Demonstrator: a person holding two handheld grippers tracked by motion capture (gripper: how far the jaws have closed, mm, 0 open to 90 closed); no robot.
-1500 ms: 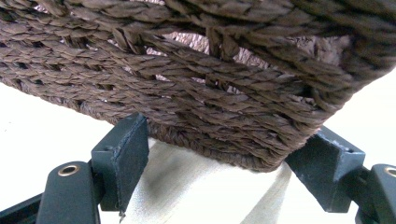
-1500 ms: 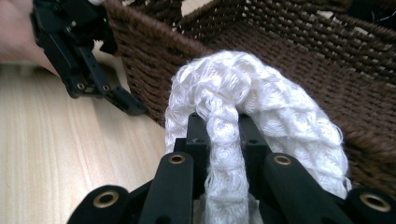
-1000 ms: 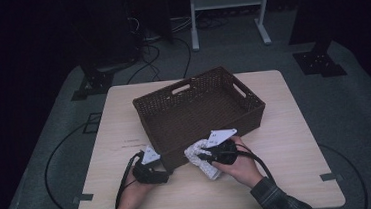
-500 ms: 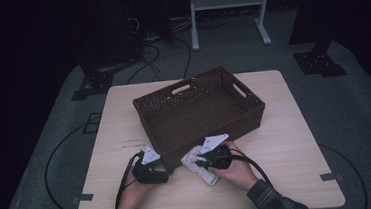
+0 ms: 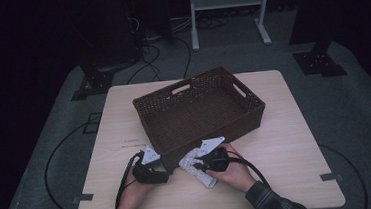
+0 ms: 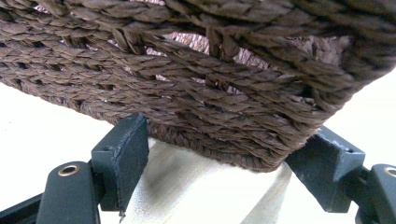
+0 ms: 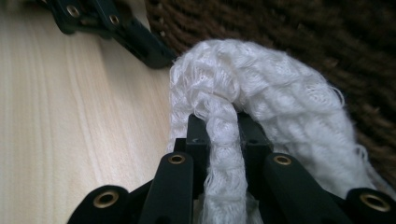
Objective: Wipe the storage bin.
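Note:
A dark brown woven basket (image 5: 210,127) stands slantwise on the light wooden table (image 5: 286,141). My left gripper (image 5: 163,162) is at its near corner, and its jaws stand wide on either side of that corner (image 6: 226,135), touching the weave (image 6: 210,70). Just right of it, my right gripper (image 5: 194,166) is shut on a white knitted cloth (image 5: 205,177). In the right gripper view the cloth (image 7: 261,84) bulges over the closed jaws (image 7: 222,126), close to the basket wall (image 7: 280,28). The left gripper's jaw (image 7: 135,39) shows beyond it.
The basket's inside looks empty, with handle cut-outs in its end walls. Black cables (image 5: 124,182) trail from both grippers toward the table's near edge. Dark stands and a white frame (image 5: 225,1) rise from the floor behind the table.
My right gripper with the cloth has shifted a little left and toward the near edge. The left gripper and the basket have stayed put.

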